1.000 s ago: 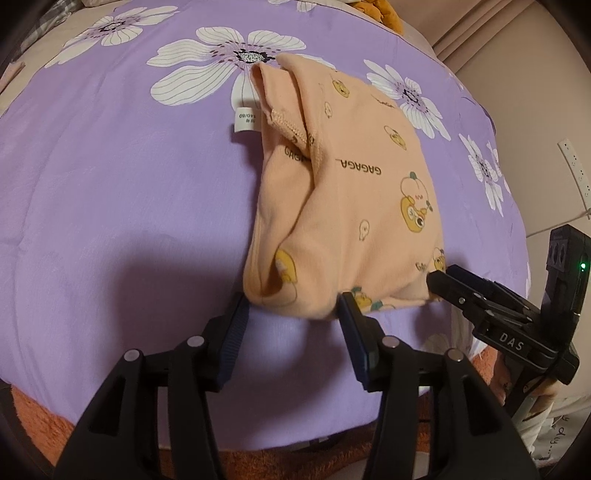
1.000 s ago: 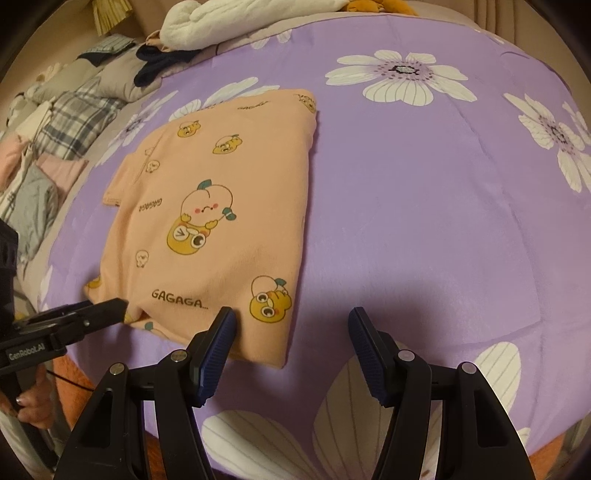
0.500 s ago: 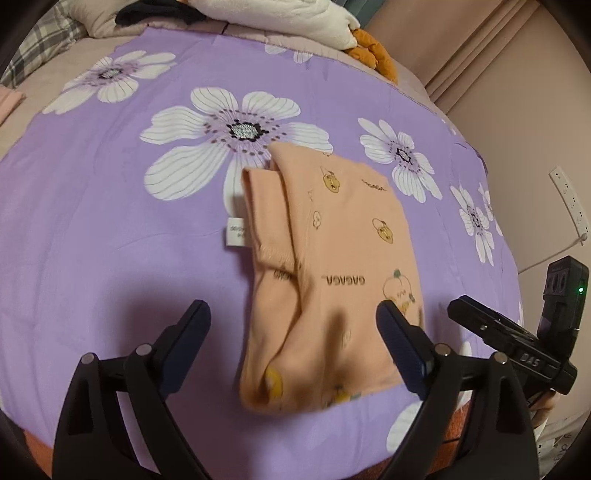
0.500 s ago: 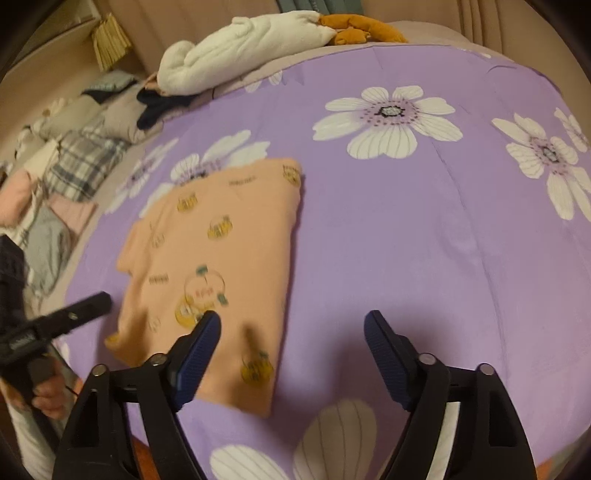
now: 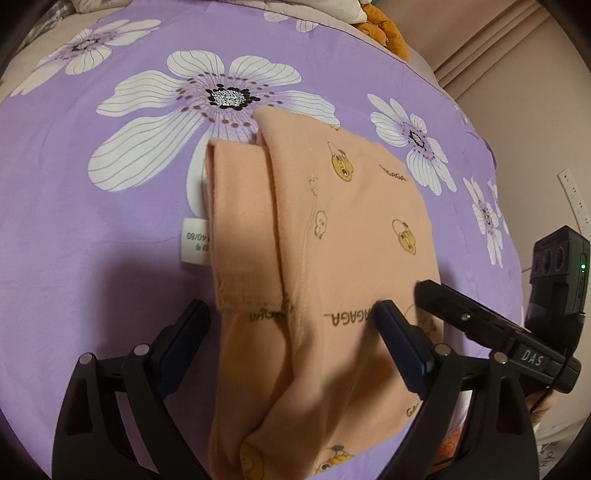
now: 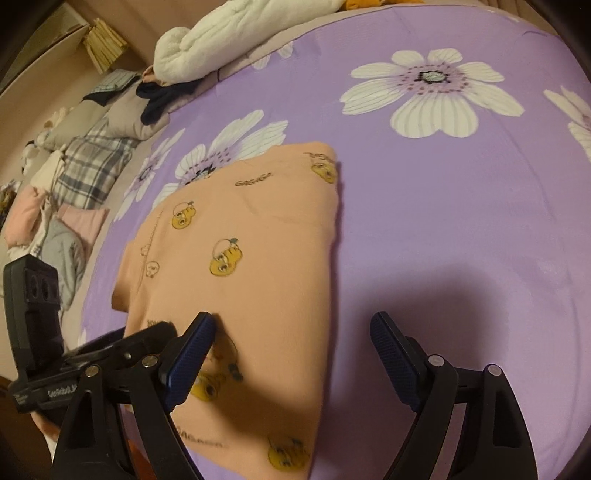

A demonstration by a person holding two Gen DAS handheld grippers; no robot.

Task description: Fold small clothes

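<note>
A small peach garment printed with yellow cartoon figures lies folded on the purple flowered bedspread, a white label sticking out of its left side. My left gripper hovers over its near half, open, with the cloth under the gap and neither pad pressing it. My right gripper is open over the garment's near right edge, its left pad above the cloth and its right pad above bare bedspread. Each wrist view shows the other gripper beside it.
A heap of other clothes lies along the bed's far left: a plaid piece, a pink one and a grey one. A white blanket and an orange plush sit at the head. A wall runs close on the right.
Both grippers' jaws have spread much wider than a second ago. Both have moved from the garment's near hem to over its near half.
</note>
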